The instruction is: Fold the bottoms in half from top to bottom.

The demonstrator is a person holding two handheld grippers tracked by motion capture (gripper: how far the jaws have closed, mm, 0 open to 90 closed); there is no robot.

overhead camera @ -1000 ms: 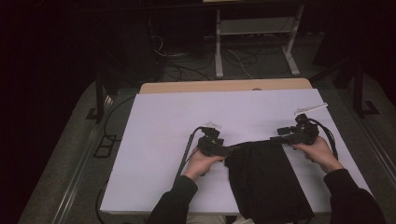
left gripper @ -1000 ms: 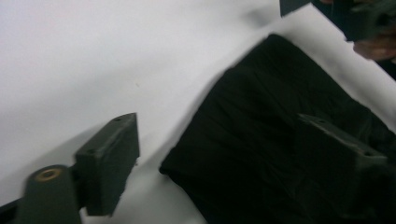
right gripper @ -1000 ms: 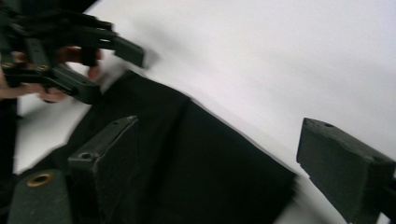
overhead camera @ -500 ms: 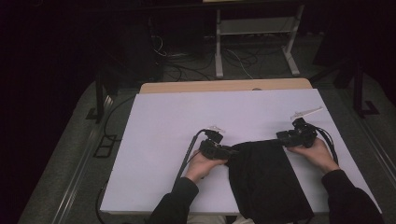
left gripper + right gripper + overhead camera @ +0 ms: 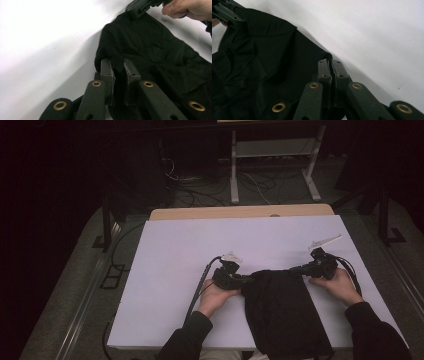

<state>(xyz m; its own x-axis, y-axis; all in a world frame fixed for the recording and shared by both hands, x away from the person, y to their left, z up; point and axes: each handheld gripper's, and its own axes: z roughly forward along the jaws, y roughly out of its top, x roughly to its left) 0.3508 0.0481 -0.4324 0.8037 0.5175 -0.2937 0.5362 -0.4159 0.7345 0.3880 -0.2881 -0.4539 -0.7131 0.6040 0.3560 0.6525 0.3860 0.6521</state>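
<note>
High view: a black garment (image 5: 285, 310) lies on the near half of the white tabletop (image 5: 175, 265), its lower end hanging over the edge toward me. My left hand-held gripper (image 5: 246, 280) sits at the garment's far left corner, my right hand-held gripper (image 5: 295, 269) at its far right corner. Both point inward, toward each other, along the garment's far edge. My left hand (image 5: 216, 296) and right hand (image 5: 340, 285) rest low on the tabletop, a cable trailing from each gripper.

Left gripper view: the jaws of my left hand-held gripper (image 5: 119, 68) have just been closing, and a fold of the black garment (image 5: 155, 50) is pinched between the pads; a narrow gap packed with cloth is left. The other gripper grips the opposite corner at the top, with fingers (image 5: 185, 8) beside it.

Right gripper view: the jaws of my right hand-held gripper (image 5: 331, 65) have just been closing, and the pads meet almost flush, clamped on the corner of the garment (image 5: 262, 57). White tabletop (image 5: 374, 32) lies bare to the right of it. The left gripper is at the upper left corner, on the cloth's other end.
</note>
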